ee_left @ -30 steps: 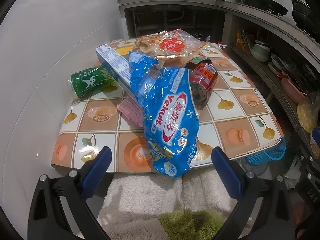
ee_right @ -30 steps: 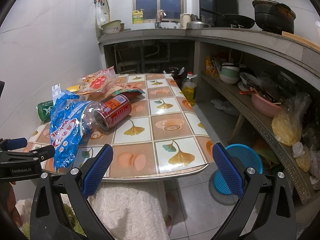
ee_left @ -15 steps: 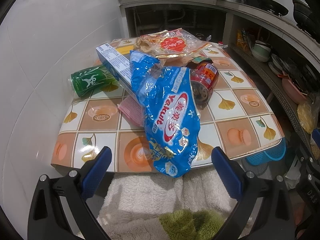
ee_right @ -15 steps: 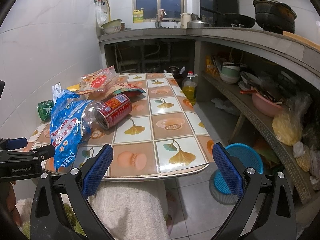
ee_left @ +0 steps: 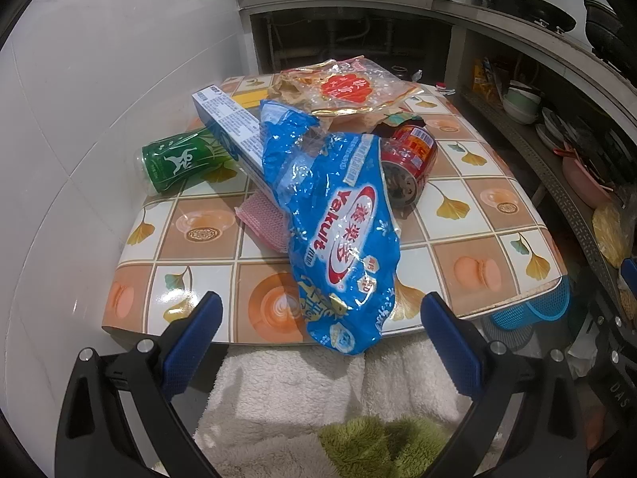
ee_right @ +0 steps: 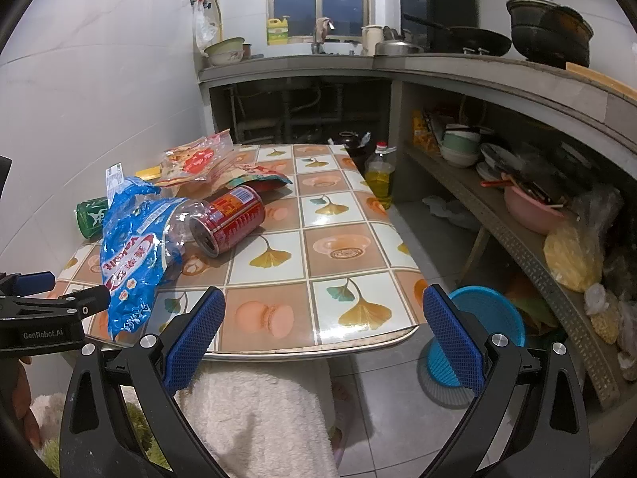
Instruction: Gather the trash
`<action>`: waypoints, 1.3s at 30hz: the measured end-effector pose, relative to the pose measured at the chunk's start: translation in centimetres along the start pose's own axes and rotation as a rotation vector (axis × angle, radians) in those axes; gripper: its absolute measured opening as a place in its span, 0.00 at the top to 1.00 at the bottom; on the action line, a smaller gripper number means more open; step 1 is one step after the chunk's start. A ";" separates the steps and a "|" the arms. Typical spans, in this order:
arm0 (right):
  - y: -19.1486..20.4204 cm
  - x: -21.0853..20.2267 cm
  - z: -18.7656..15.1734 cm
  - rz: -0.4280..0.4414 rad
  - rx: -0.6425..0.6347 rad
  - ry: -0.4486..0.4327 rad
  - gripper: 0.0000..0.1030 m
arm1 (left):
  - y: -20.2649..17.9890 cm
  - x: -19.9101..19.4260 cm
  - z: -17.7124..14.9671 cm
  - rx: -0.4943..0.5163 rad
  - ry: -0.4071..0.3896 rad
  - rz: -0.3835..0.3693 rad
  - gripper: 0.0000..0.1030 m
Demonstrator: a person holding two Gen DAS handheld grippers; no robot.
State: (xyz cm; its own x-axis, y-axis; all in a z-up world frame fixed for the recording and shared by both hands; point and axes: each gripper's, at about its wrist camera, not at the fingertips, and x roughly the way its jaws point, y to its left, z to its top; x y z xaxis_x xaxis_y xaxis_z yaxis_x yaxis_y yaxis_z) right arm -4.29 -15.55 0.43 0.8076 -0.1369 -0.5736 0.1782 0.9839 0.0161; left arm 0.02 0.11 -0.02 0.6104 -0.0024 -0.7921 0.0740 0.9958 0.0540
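Nothing much has moved; both grippers still wait. The blue bag (ee_left: 342, 235) hangs over the table (ee_left: 497, 215) edge, before the wide-open left gripper (ee_left: 318, 342). Pinch its near end gently. The right gripper (ee_right: 322, 334) is wide too.

Bright overhead light, glare on glossy table (ee_left: 179, 298); sharp centre, fisheye-warped dark corners
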 end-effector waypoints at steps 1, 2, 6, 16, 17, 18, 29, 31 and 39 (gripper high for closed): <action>0.2 0.1 0.0 0.000 -0.001 0.000 0.07 | 0.0 0.0 0.0 0.000 0.000 0.000 0.05; 0.2 0.1 0.0 0.000 -0.001 0.000 0.07 | 0.0 0.0 0.0 0.001 0.001 0.000 0.05; 0.3 0.2 -0.1 0.000 -0.001 0.003 0.07 | 0.1 0.0 -0.2 0.002 0.003 0.000 0.05; 0.3 0.3 -0.2 -0.001 0.000 0.003 0.07 | 0.3 0.1 -0.2 0.004 0.006 0.000 0.05; 0.3 0.3 -0.1 -0.001 -0.001 0.004 0.07 | 0.3 0.1 -0.2 0.004 0.006 -0.001 0.05; 0.3 0.3 -0.1 -0.001 -0.001 0.004 0.07 | 0.3 0.1 -0.2 0.004 0.006 0.000 0.05; 0.2 0.3 -0.2 0.000 0.000 0.006 0.07 | 0.6 0.4 -0.5 0.004 0.008 0.002 0.05; 0.1 0.4 -0.3 0.001 0.002 0.008 0.07 | 0.7 0.4 -0.6 0.005 0.009 0.002 0.05; 0.1 0.4 -0.4 0.000 0.000 0.010 0.07 | 0.6 0.5 -0.7 0.004 0.016 0.003 0.05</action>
State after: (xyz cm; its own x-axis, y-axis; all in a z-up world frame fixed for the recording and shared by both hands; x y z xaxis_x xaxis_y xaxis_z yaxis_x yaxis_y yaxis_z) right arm -4.17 -15.49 -0.08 0.8018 -0.1353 -0.5821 0.1781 0.9839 0.0167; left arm -0.18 0.72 -0.82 0.5980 0.0026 -0.8015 0.0749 0.9954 0.0591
